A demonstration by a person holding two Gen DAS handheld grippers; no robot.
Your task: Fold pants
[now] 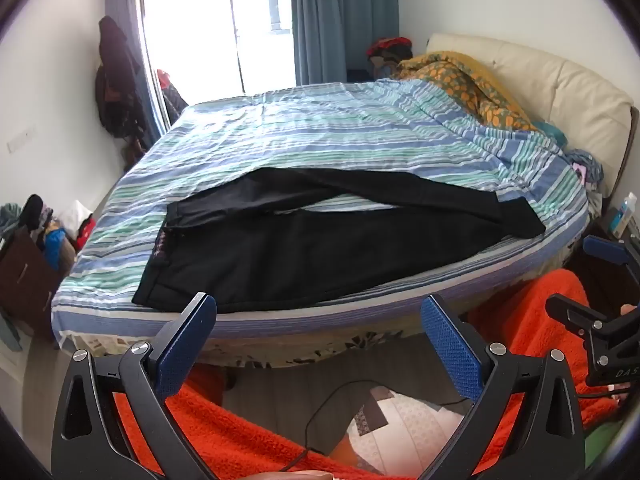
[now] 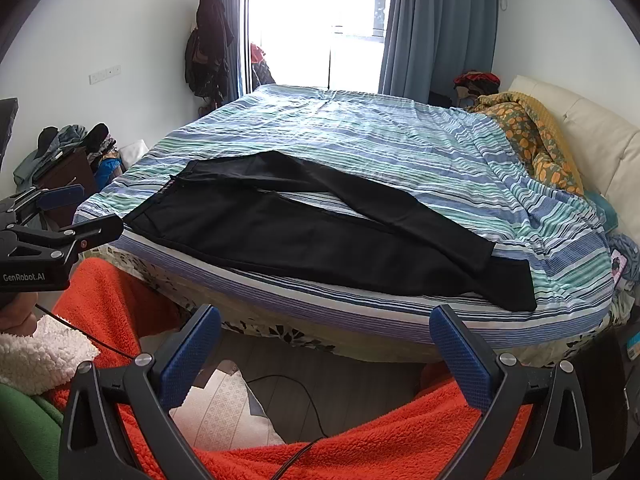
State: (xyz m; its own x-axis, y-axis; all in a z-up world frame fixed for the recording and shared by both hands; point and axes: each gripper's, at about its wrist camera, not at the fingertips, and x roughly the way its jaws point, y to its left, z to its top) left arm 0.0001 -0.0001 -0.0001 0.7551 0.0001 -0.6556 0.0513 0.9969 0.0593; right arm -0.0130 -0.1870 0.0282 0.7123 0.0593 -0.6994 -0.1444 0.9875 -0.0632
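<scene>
Both the left tongs [image 1: 318, 332] and right tongs [image 2: 325, 344] stood apart, empty, short of the bed [image 2: 360, 128], where black pants [image 2: 304, 224] lay unfolded near a rumpled orange-patterned quilt [image 2: 536, 140].

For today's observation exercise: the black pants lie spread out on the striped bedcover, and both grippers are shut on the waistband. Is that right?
Not quite. The black pants do lie spread on the striped bedcover, but both wrist views show the left gripper and right gripper open, short of the bed, touching nothing.

Matt black cloth pants [image 1: 320, 240] on crinkled striped cotton bedspread [image 1: 320, 128].
</scene>
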